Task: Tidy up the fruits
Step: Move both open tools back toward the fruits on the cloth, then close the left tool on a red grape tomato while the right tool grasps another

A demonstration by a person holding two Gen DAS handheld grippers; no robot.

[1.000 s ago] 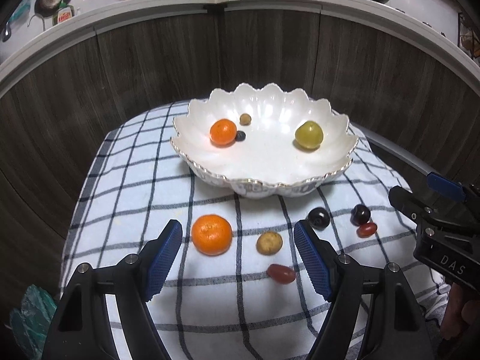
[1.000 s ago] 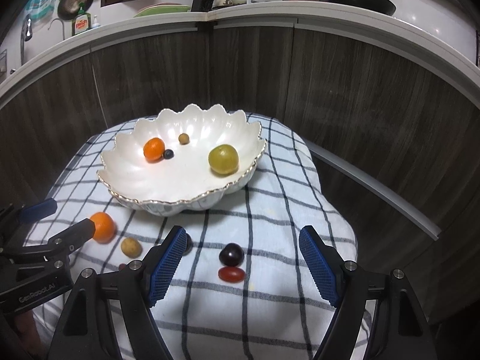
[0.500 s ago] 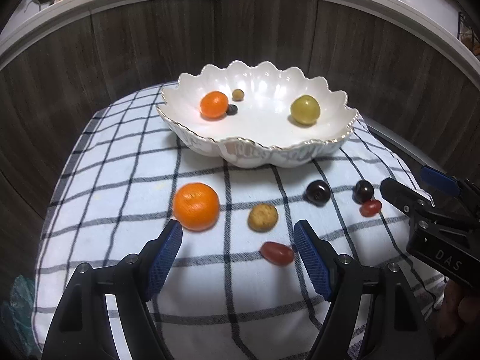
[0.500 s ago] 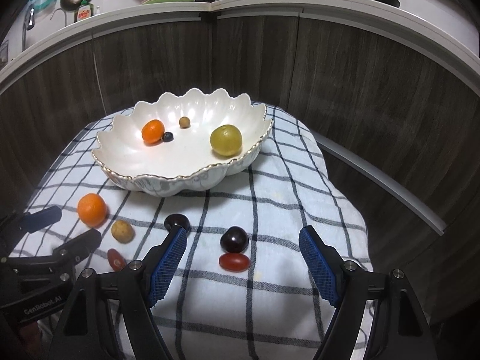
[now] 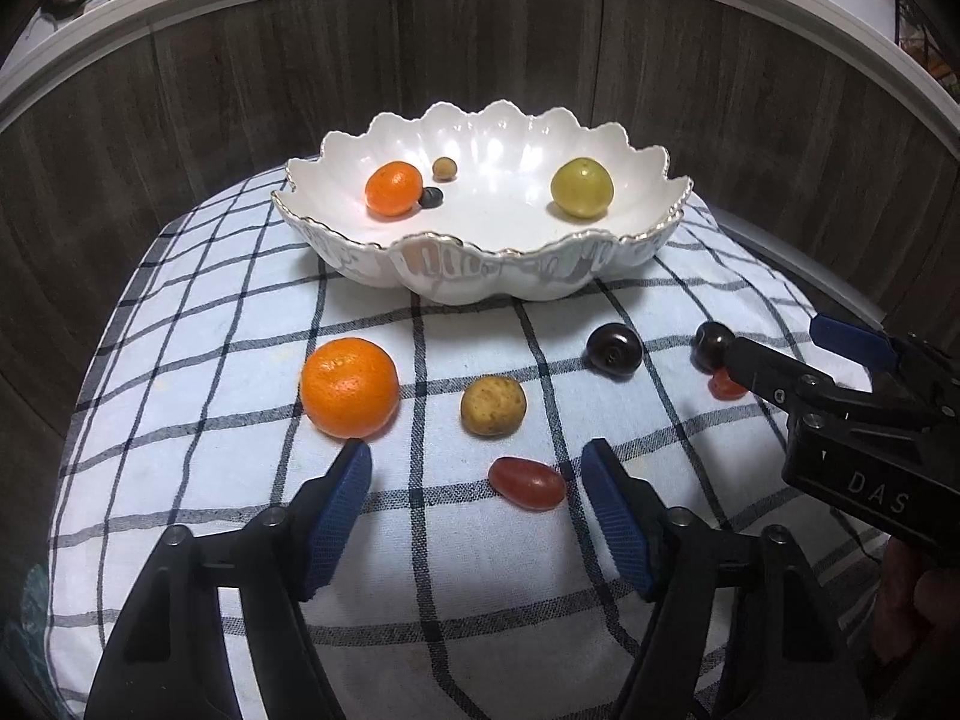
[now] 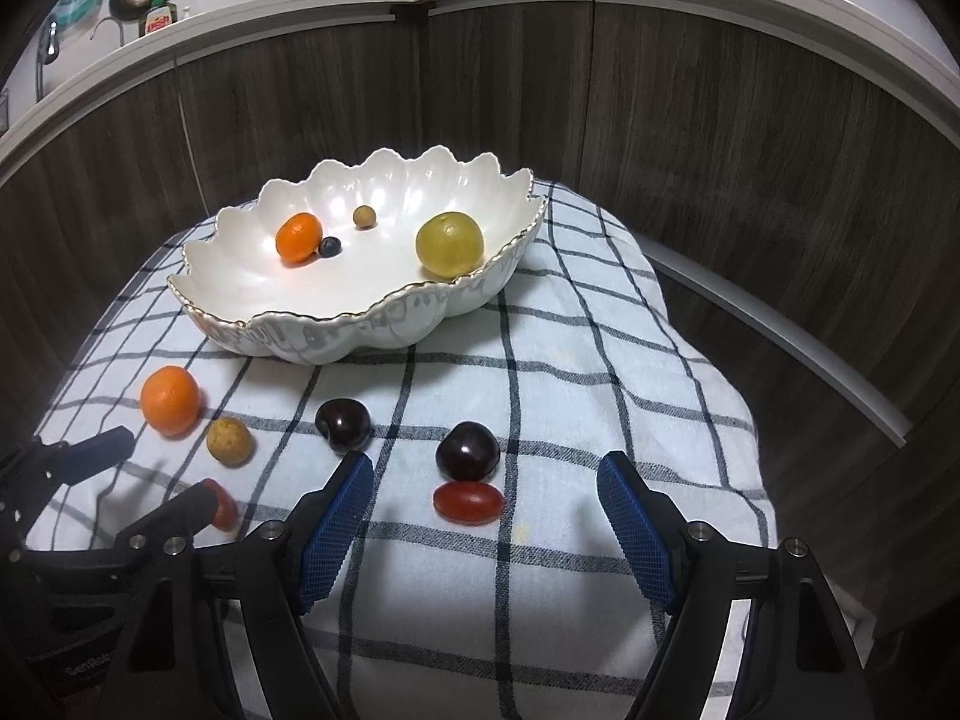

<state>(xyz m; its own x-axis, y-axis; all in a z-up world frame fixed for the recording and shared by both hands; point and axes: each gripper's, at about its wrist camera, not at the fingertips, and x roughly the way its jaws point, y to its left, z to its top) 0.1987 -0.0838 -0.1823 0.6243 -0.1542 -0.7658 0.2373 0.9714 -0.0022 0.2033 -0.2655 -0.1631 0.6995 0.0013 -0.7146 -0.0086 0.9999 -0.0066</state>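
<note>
A white scalloped bowl (image 5: pixel 516 276) (image 6: pixel 372 330) holds a small orange (image 5: pixel 393 188), a green fruit (image 5: pixel 582 188), a blueberry and a small brown ball. On the checked cloth lie an orange (image 5: pixel 349 387) (image 6: pixel 170 400), a tan longan (image 5: pixel 493 405) (image 6: pixel 228 441), a red grape tomato (image 5: pixel 527 482), two dark cherries (image 5: pixel 614 346) (image 6: pixel 342 425) (image 6: pixel 467 450) and another red tomato (image 6: pixel 468 502). My left gripper (image 5: pixel 477 483) is open, low over the cloth, the tomato between its tips. My right gripper (image 6: pixel 486 489) is open around the cherry and tomato.
The checked cloth (image 5: pixel 198 432) covers a small table that drops off at left, right and front. Dark wood panelling (image 6: pixel 720 150) stands close behind the bowl. A counter with kitchenware runs above it. The right gripper's body (image 5: pixel 864 414) reaches in at the left view's right side.
Both grippers have moved forward and lower toward the fruit on the cloth. The fruit looks larger and closer. Both stay open; no fruit has moved.
</note>
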